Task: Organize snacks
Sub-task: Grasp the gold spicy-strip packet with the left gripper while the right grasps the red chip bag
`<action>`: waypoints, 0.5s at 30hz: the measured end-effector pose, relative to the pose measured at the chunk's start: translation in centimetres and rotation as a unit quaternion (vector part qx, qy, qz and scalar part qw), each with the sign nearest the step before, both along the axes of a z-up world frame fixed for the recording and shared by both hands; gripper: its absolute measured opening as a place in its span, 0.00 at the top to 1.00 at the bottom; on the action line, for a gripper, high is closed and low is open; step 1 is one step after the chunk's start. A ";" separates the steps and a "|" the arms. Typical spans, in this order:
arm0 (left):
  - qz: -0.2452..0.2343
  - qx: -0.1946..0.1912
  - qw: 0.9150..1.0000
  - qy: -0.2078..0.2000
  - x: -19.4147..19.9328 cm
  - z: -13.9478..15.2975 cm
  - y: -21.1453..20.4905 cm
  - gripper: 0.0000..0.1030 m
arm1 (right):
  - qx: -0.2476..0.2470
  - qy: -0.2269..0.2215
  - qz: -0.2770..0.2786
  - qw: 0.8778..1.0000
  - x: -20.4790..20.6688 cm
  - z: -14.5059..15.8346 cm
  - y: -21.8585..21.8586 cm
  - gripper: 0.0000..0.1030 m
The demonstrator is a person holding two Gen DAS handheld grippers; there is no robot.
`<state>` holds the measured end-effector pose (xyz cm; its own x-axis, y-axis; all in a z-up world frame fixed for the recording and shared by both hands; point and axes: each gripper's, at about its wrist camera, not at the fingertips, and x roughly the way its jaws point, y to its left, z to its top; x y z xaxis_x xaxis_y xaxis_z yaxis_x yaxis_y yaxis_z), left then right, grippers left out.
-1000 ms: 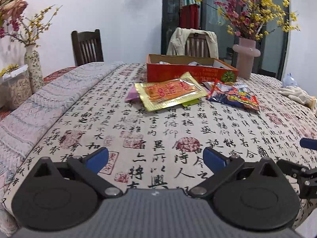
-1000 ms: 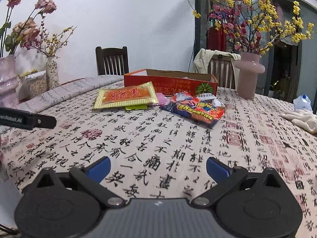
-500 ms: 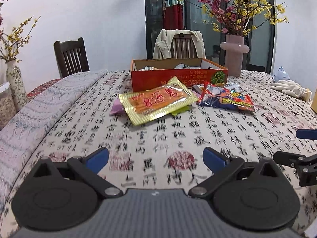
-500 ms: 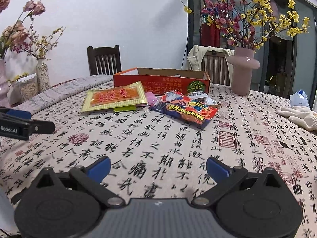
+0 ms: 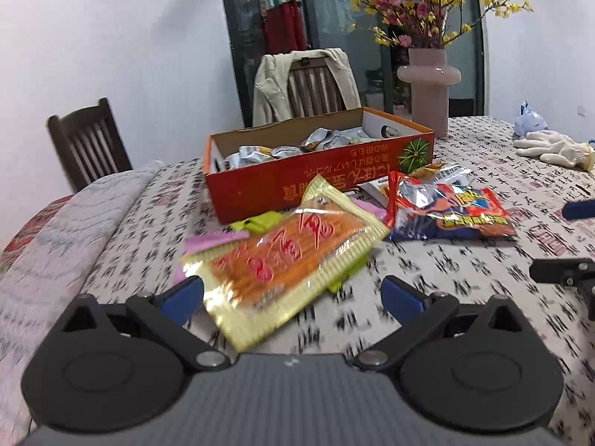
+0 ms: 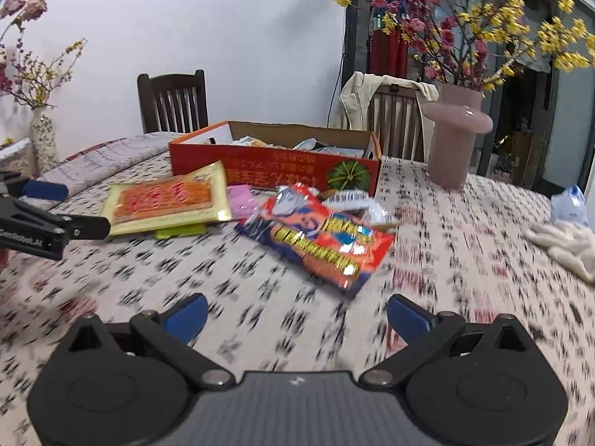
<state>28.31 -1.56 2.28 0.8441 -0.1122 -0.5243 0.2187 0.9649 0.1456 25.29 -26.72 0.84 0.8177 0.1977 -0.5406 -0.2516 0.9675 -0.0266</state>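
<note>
An open red cardboard box [image 5: 319, 182] [image 6: 275, 171] holding several small snack packets stands on the patterned table. In front of it lie a yellow-and-orange snack packet [image 5: 290, 264] [image 6: 167, 204], a red-and-blue snack bag [image 5: 446, 212] [image 6: 319, 241], and pink and green packets tucked under the yellow one. My left gripper [image 5: 293, 293] is open with the near end of the yellow packet between its fingers, not clamped. My right gripper [image 6: 297, 316] is open and empty, just short of the red-and-blue bag.
A pink vase of flowers [image 5: 427, 89] [image 6: 453, 137] stands right of the box. White gloves [image 5: 554, 148] [image 6: 565, 241] lie at the far right. Wooden chairs [image 5: 89, 141] stand behind the table. A quilted cloth [image 5: 63, 230] covers the table's left side.
Both grippers have moved forward toward the snacks. The left one now reaches the yellow packet; the right one has closed in on the red-and-blue bag. Both stay open.
</note>
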 end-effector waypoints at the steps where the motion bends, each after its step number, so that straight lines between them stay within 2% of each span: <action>1: -0.006 0.002 1.000 0.004 0.9 -0.1 -0.2 0.00 | -0.005 0.001 0.001 1.000 0.9 0.1 0.0 0.00; 7: -0.058 0.037 0.997 0.024 6.2 -0.9 -1.1 0.00 | -0.031 0.011 0.025 0.999 6.7 0.2 0.3 0.00; 11: -0.087 0.024 0.995 0.043 9.2 -1.3 -1.2 0.00 | -0.038 0.017 0.046 0.998 10.1 0.2 0.8 0.00; 15: -0.087 0.015 0.994 0.069 10.8 -2.0 -1.5 0.03 | -0.041 0.026 0.067 0.997 13.2 -0.3 1.6 0.00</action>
<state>39.11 -3.02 0.27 0.7326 -0.2320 -0.6398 0.4018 0.9062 0.1315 38.49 -25.08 0.57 0.7568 0.2566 -0.6011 -0.3815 0.9202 -0.0876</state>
